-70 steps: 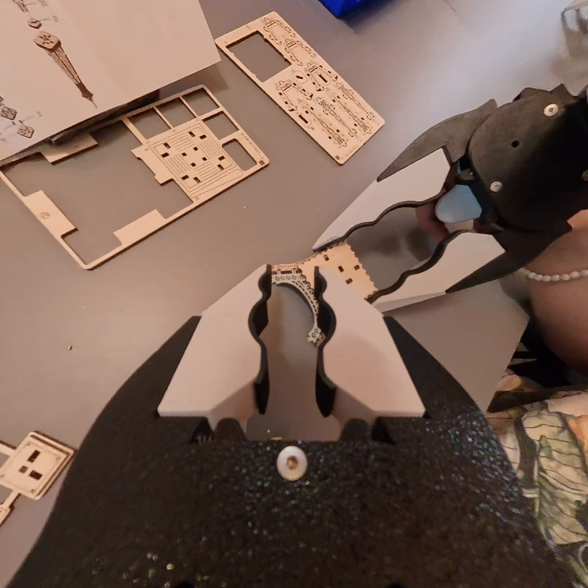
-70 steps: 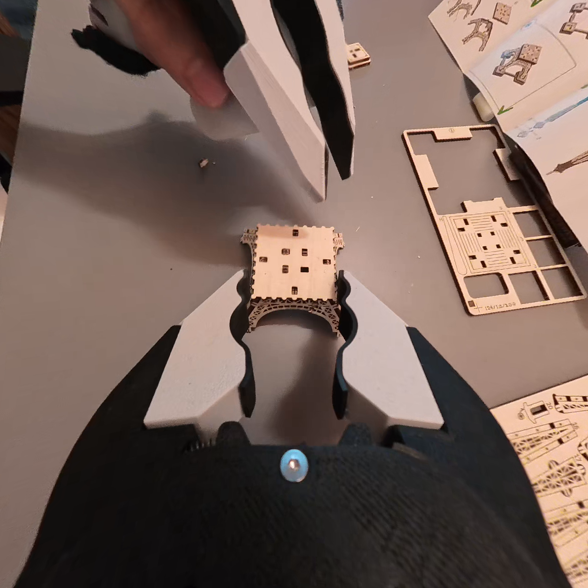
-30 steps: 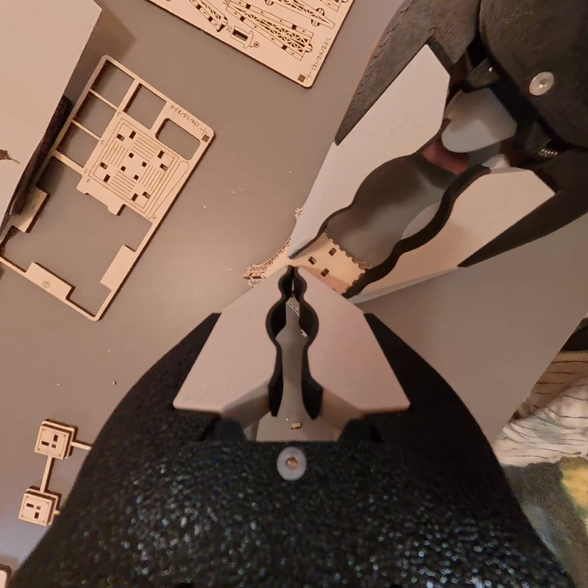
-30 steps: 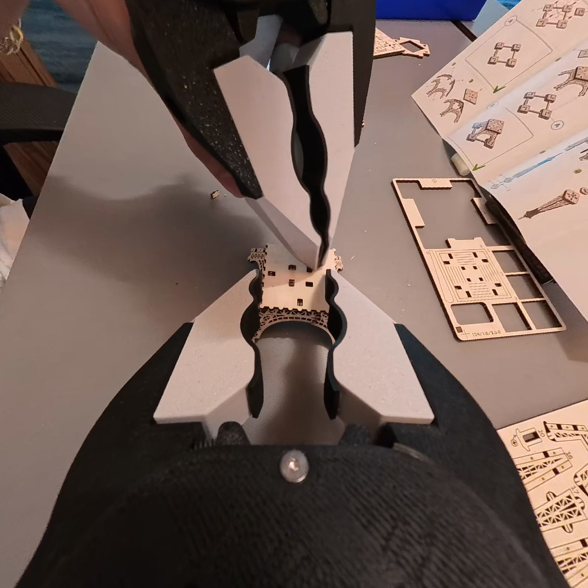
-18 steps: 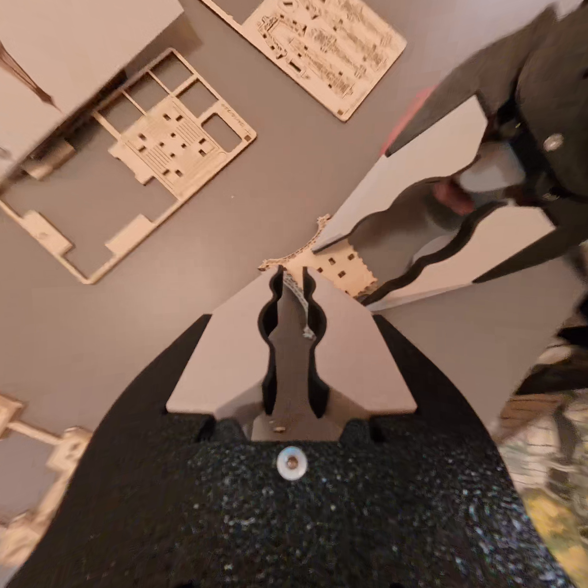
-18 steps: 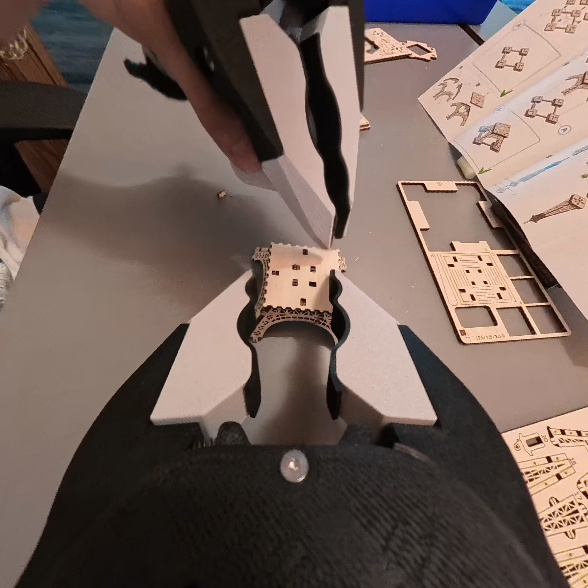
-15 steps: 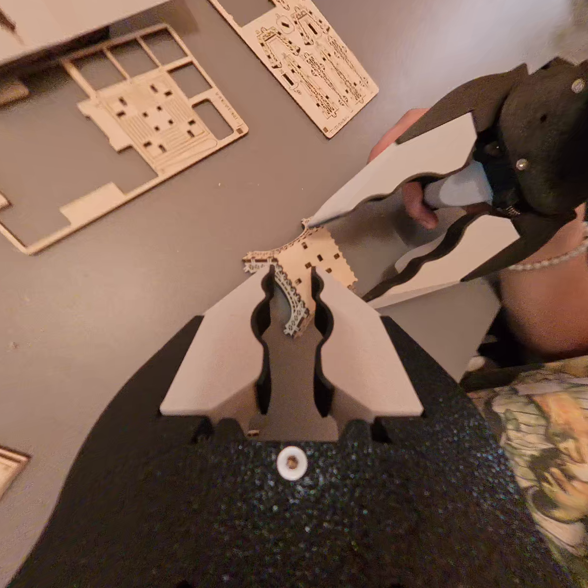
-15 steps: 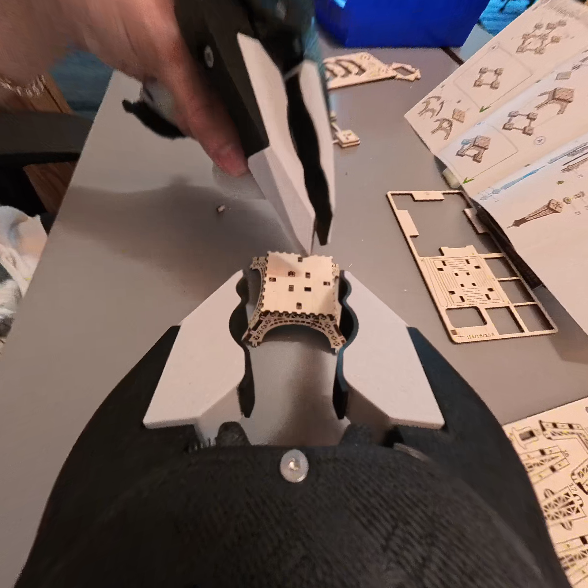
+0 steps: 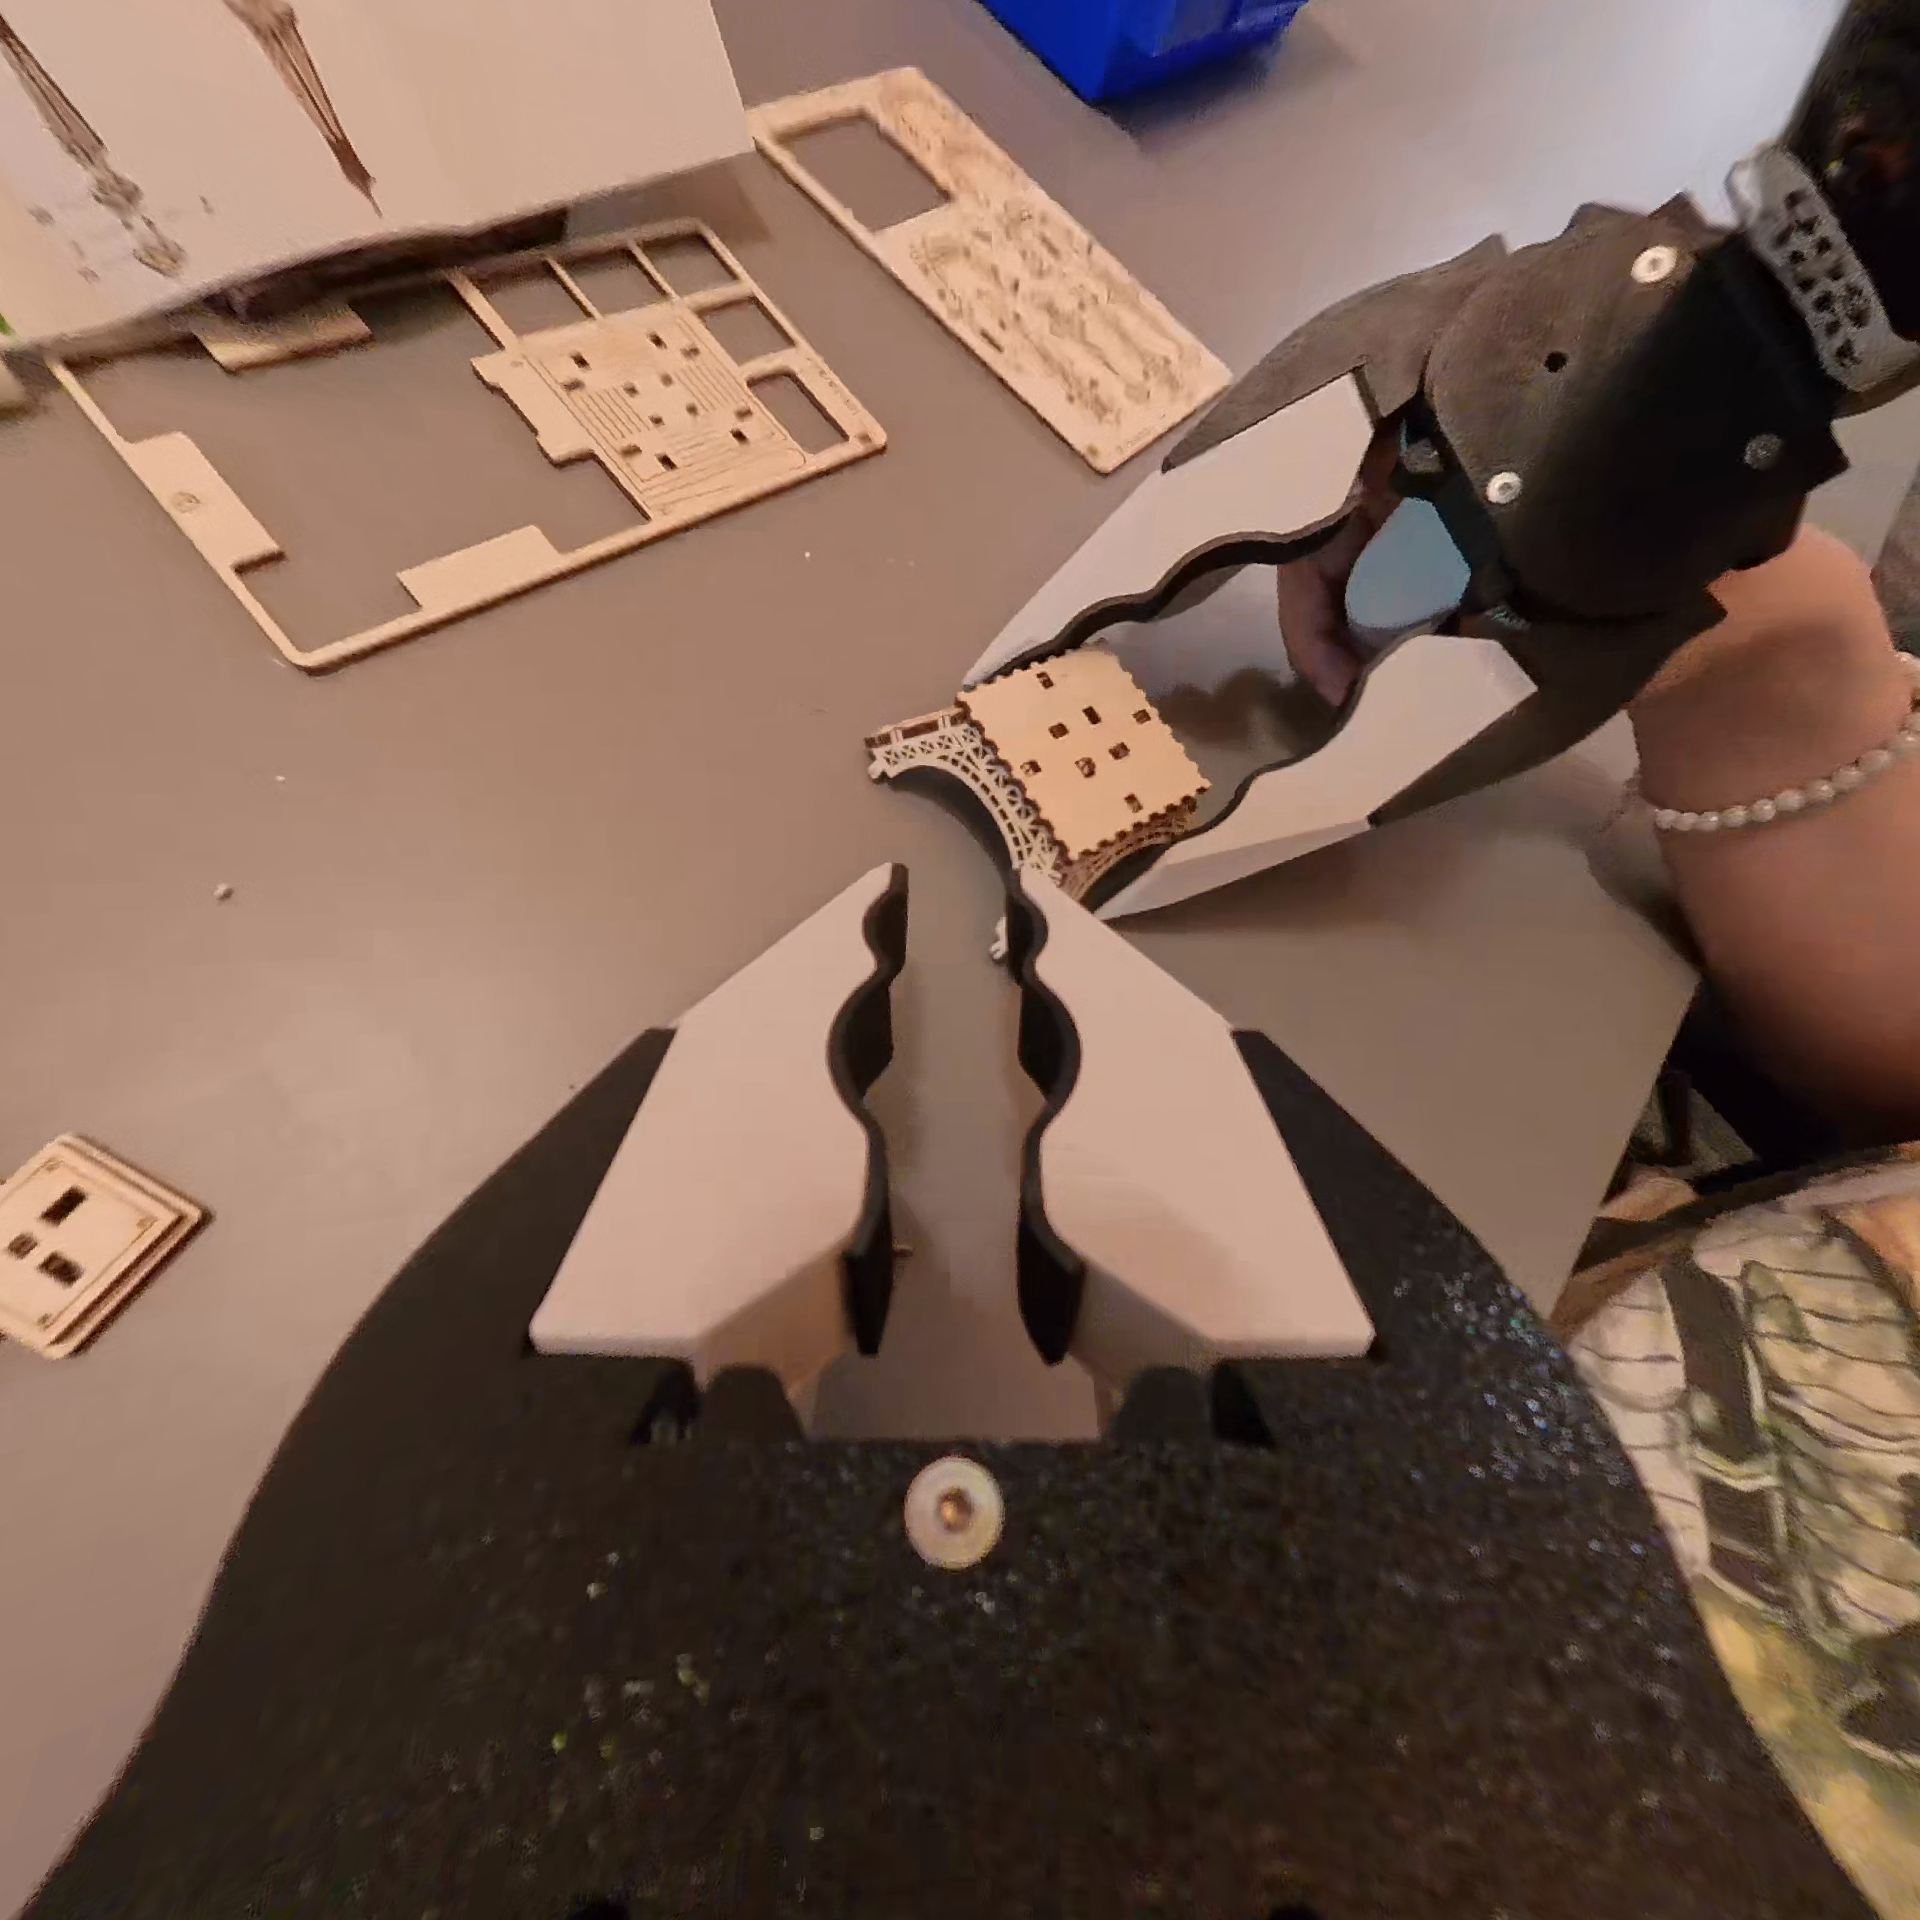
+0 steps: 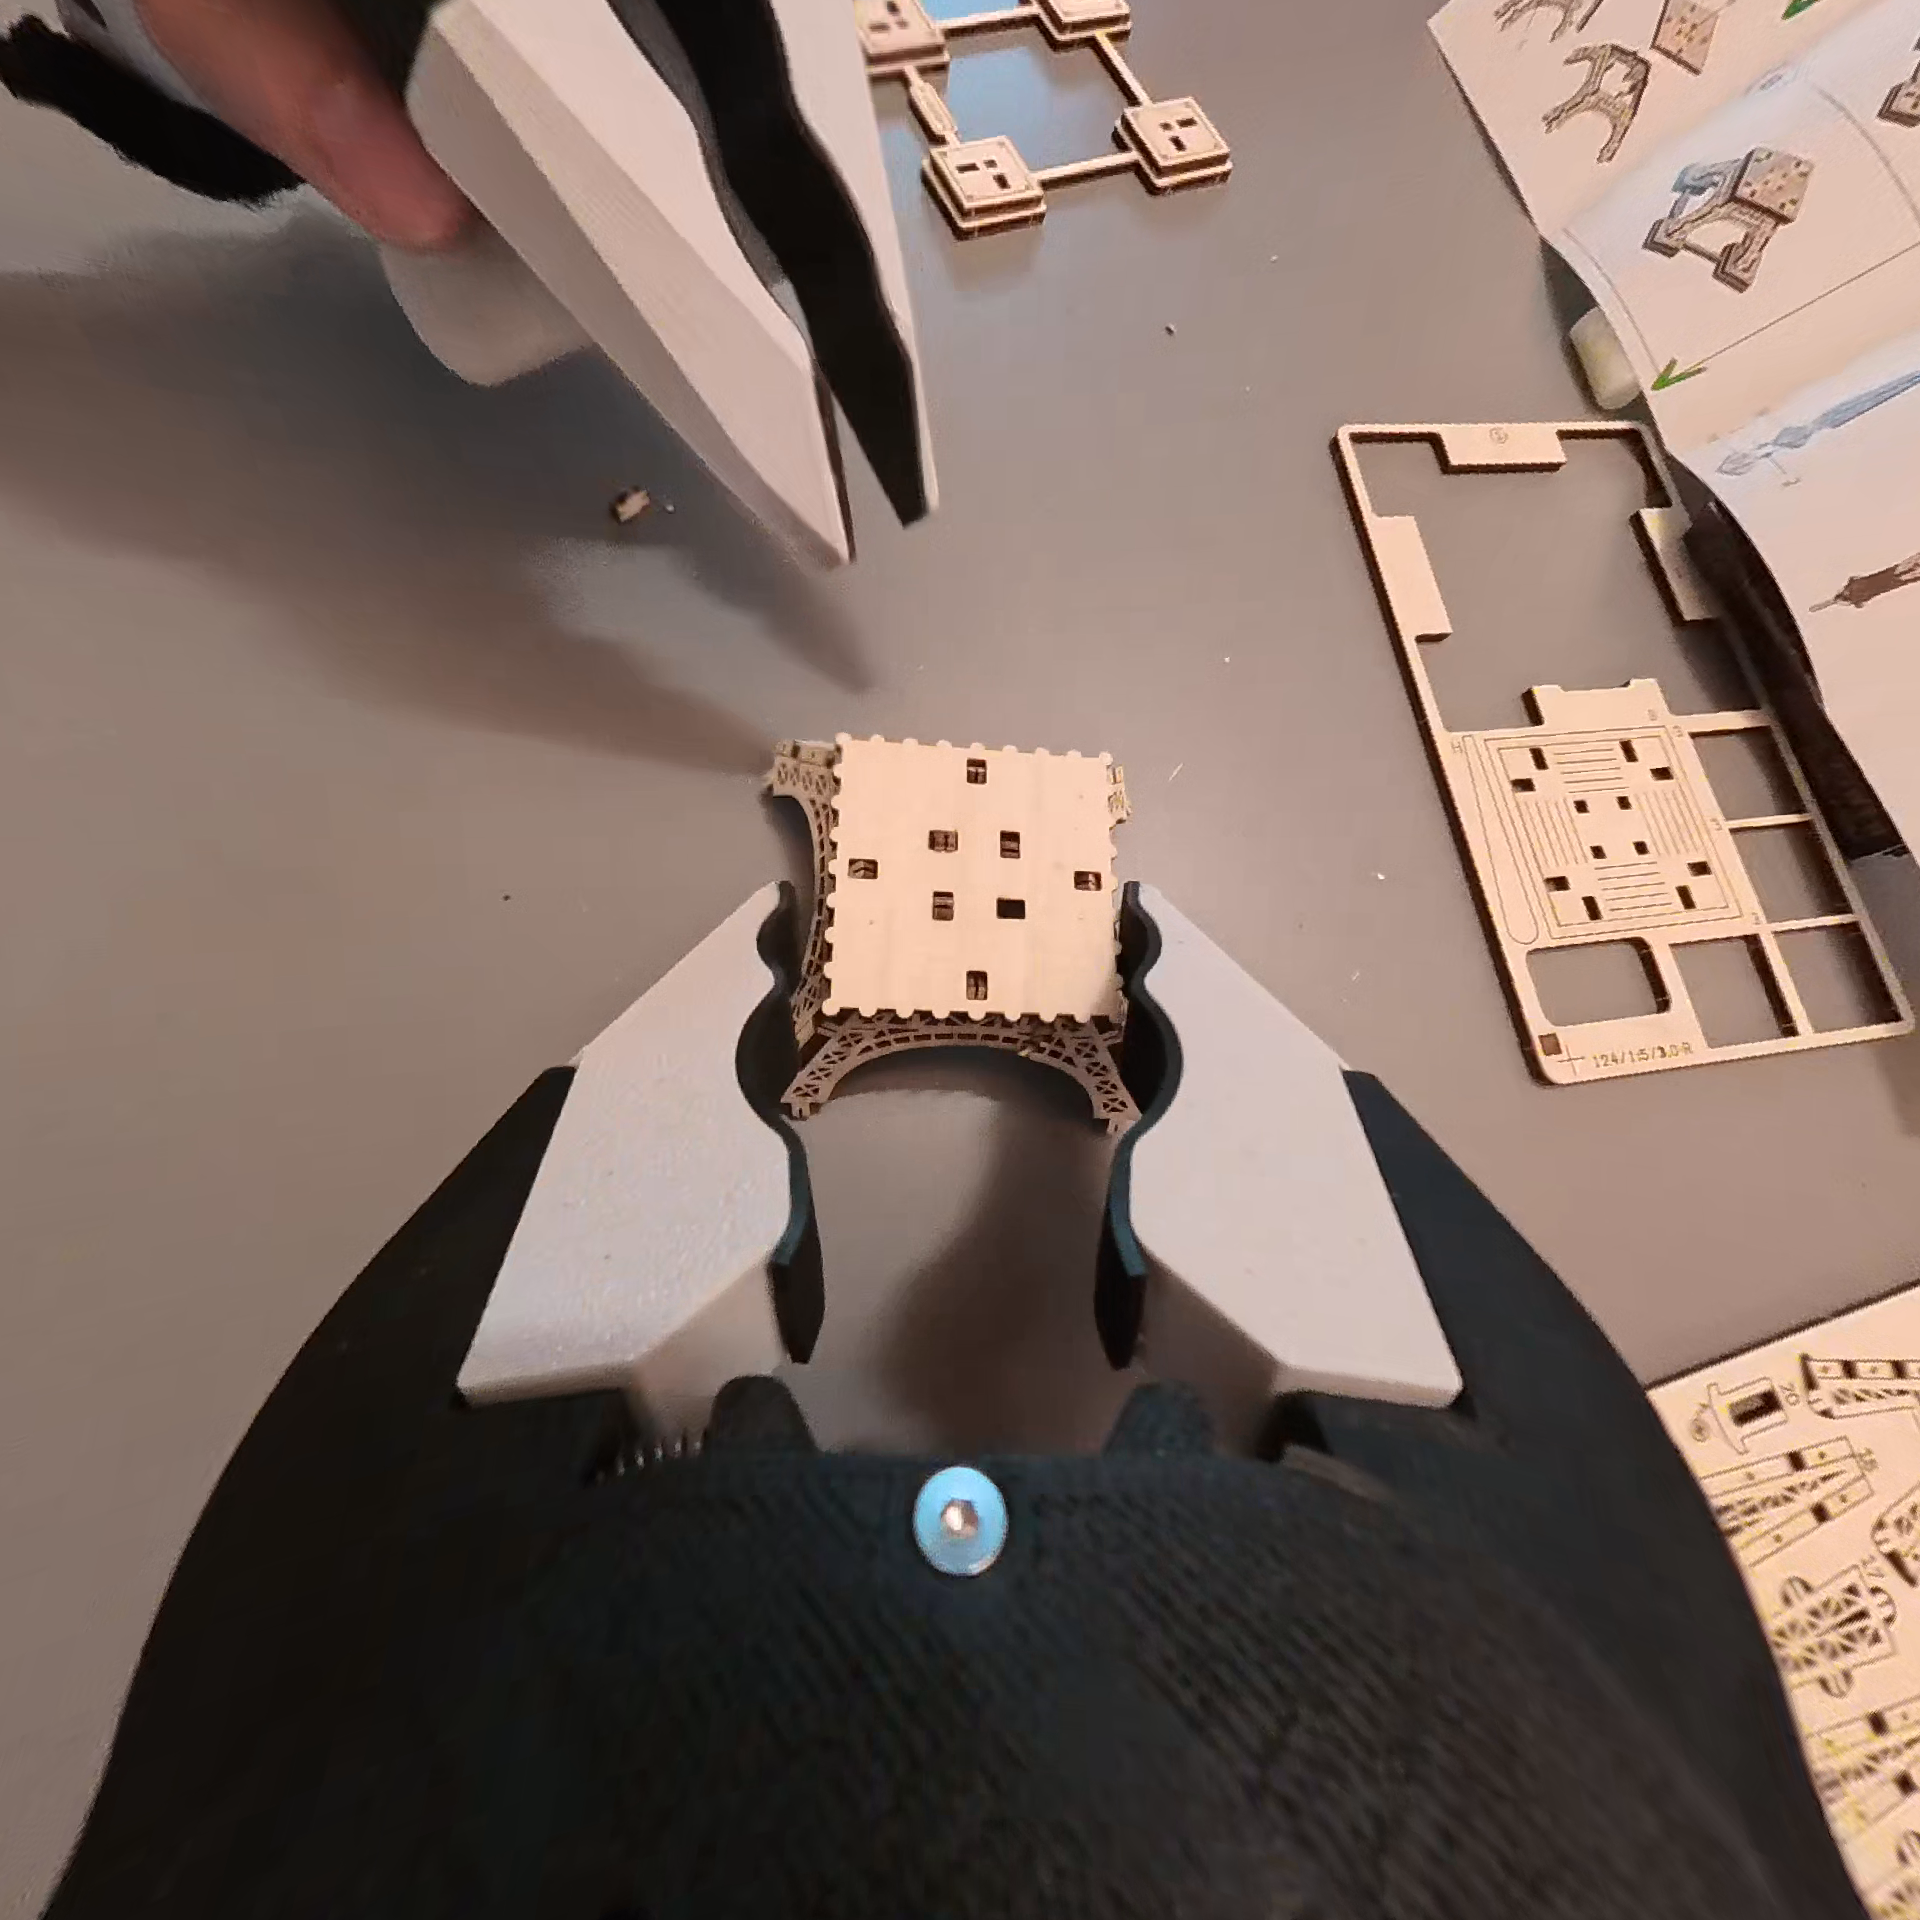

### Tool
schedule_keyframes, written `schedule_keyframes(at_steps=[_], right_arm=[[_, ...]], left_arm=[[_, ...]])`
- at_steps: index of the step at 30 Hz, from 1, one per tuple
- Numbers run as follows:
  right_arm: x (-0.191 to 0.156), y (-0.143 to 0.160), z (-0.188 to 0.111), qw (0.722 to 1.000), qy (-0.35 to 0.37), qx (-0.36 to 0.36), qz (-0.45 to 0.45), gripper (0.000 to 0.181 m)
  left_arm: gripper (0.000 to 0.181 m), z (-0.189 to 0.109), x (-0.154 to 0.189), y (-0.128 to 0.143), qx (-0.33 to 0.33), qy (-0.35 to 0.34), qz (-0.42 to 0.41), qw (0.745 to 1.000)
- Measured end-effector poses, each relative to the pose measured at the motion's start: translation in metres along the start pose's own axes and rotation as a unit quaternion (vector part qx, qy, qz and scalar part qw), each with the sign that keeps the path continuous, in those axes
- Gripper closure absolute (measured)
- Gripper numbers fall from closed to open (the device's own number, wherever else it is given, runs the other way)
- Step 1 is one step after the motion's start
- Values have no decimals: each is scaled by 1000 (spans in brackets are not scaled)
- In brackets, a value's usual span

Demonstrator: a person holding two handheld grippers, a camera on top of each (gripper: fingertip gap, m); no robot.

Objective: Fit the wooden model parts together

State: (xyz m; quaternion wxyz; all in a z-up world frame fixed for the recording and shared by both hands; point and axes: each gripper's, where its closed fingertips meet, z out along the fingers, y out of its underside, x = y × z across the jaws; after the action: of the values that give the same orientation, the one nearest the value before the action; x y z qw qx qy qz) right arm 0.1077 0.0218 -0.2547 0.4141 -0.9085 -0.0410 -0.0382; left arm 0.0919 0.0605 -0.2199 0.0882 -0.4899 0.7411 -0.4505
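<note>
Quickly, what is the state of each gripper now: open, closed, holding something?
Left gripper: open, empty, above the grey table.
Right gripper: closed on the pale wooden arched tower base.

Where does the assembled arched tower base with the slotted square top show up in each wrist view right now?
Left wrist view: tower base right of centre, between the right hand-held gripper fingers, beyond the left hand-held gripper.
Right wrist view: centre, flanked by that view's own fingers.
Shared landmark: the punched-out wooden sheet with a slotted square panel.
</note>
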Motion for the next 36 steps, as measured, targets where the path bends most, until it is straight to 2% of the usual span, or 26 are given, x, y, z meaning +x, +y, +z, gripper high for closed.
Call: schedule_keyframes(at_steps=[1, 3, 5, 7, 10, 11, 13, 15, 18, 19, 20, 24, 26, 30, 34, 36], right_arm=[[1, -1, -2, 1000, -2, 9, 7, 122], [4, -12, -10, 997, -10, 60, 41, 122], [9, -38, -29, 980, -35, 160, 109, 122], [23, -60, -51, 940, -58, 259, 212, 123], [32, -66, -61, 900, -98, 316, 285, 123], [33, -73, -70, 871, -124, 353, 318, 123], [34, -92, -94, 784, -204, 441, 386, 123], [40, -100, -107, 687, -273, 492, 460, 123], [56, -100, -120, 513, -335, 571, 546, 123], [57, -98, -118, 474, -346, 580, 565, 124], [55, -97, -114, 453, -355, 583, 574, 123], [42, -103, -119, 385, -400, 603, 572, 123], [38, -108, -127, 363, -428, 611, 559, 123], [26, -117, -136, 360, -466, 607, 533, 123], [20, -122, -148, 331, -506, 611, 511, 123], [13, -127, -153, 338, -521, 607, 496, 123]], left_arm=[[167, -4, 1, -4, 22, -4, 9, 1000], [169, -15, 4, -15, 81, -12, 27, 996], [171, -30, 8, -28, 137, -24, 49, 989], [174, -43, 15, -41, 182, -33, 82, 979], [174, -48, 20, -48, 199, -45, 118, 972], [174, -47, 23, -49, 198, -45, 124, 971], [173, -48, 31, -56, 211, -40, 140, 967], [173, -52, 41, -69, 238, -44, 157, 957], [176, -56, 63, -88, 284, -34, 182, 941], [176, -56, 67, -93, 293, -37, 184, 937], [176, -55, 69, -97, 299, -44, 182, 936], [168, -48, 55, -104, 287, -104, 158, 939], [163, -48, 59, -106, 302, -87, 138, 939], [155, -48, 73, -112, 320, -38, 127, 938], [138, -43, 77, -116, 294, -14, 128, 947], [136, -42, 82, -118, 287, 5, 139, 948]])
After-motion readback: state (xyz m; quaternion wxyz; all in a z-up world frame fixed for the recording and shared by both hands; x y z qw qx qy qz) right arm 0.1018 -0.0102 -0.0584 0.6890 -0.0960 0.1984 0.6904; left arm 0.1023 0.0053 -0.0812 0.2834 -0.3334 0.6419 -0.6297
